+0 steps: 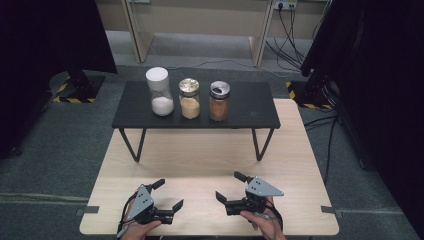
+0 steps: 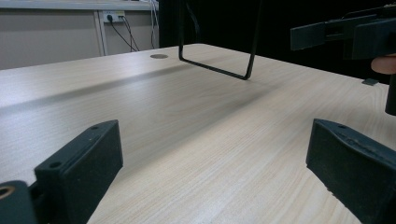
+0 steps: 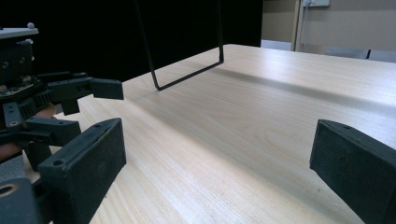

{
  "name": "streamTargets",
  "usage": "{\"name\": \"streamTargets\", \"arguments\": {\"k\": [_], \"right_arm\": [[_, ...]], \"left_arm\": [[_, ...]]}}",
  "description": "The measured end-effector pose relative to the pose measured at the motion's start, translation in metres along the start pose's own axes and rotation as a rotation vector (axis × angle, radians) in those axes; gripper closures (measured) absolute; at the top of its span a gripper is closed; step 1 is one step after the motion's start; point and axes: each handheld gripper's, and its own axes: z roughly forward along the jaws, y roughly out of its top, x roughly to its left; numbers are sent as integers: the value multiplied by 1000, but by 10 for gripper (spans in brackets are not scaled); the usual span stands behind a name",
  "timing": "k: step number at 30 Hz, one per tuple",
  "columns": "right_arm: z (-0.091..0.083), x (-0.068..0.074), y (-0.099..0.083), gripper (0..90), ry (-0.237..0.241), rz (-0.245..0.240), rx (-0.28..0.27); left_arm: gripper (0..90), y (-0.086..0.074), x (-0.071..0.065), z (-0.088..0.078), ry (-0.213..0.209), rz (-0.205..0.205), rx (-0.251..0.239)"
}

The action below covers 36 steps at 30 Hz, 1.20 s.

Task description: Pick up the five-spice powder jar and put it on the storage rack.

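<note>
Here, the left gripper (image 1: 169, 194) and the right gripper (image 1: 227, 186) rest low over the near edge of the light wooden table (image 1: 200, 155), one held in each hand, with bare tabletop between them. Both stand released, jaws spread wide and holding nothing; in the left gripper view (image 2: 212, 163) and the right gripper view (image 3: 217, 163) only wood grain lies between the black pads. The two grippers point inward, towards each other, and are near but apart.

Farther back, well apart from both grippers, a low black shelf (image 1: 250, 107) on thin wire legs stands on the table. Three jars sit in a row on it, just beside one another: a white-capped jar of white powder (image 1: 160, 92) at the left, a gold-lidded jar of pale yellow granules (image 1: 189, 98) in the middle, and a jar of brown spice (image 1: 219, 101) with a silver shaker lid at the right. All three are upright.

Grey carpet (image 1: 60, 145) surrounds the table.
</note>
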Motion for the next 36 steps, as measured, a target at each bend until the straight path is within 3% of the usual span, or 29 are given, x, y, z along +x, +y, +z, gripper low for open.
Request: {"name": "streamTargets", "arguments": {"k": [36], "right_arm": [[-9,-2,-10,39,-11,5,3]], "left_arm": [[31,0,-1,-1,-1,9,-1]]}}
